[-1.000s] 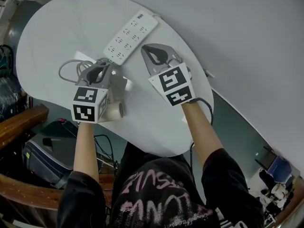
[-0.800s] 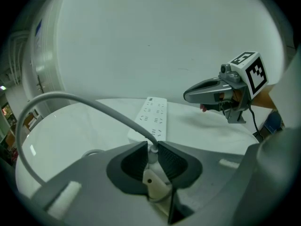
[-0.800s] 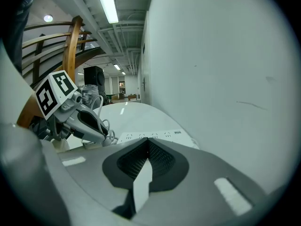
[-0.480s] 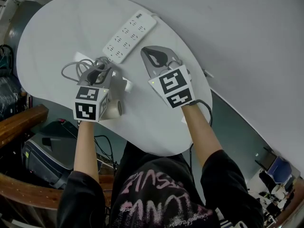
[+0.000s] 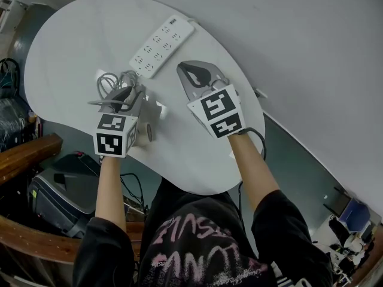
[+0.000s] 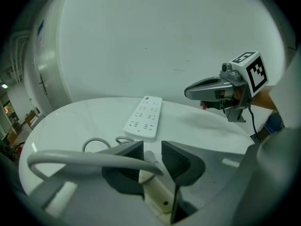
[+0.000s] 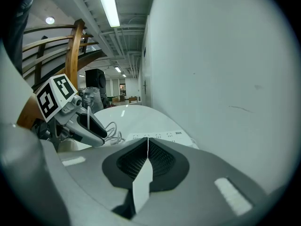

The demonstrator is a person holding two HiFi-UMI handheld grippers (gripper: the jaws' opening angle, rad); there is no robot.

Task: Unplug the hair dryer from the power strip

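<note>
A white power strip [image 5: 157,45] [image 6: 145,118] [image 7: 160,136] lies on the round white table [image 5: 72,34], and no plug shows in its sockets. My left gripper [image 5: 127,92] [image 6: 152,155] is held a short way back from the strip's near end, its jaws closed on the hair dryer's plug, with the grey cable [image 5: 108,82] [image 6: 89,158] looping off to the left. The cream hair dryer [image 5: 148,124] [image 6: 157,194] lies under that gripper. My right gripper [image 5: 192,70] [image 7: 147,147] hovers to the right of the strip, shut with nothing between its jaws.
The table's near edge runs just behind both grippers. A wooden rail [image 5: 24,154] and dark equipment [image 5: 57,190] sit below the table at the left. A plain grey wall [image 5: 299,52] fills the right side.
My left gripper has drawn back from the power strip toward me, taking the plug and cable with it; the cable loop has bunched closer. The right gripper has hardly moved.
</note>
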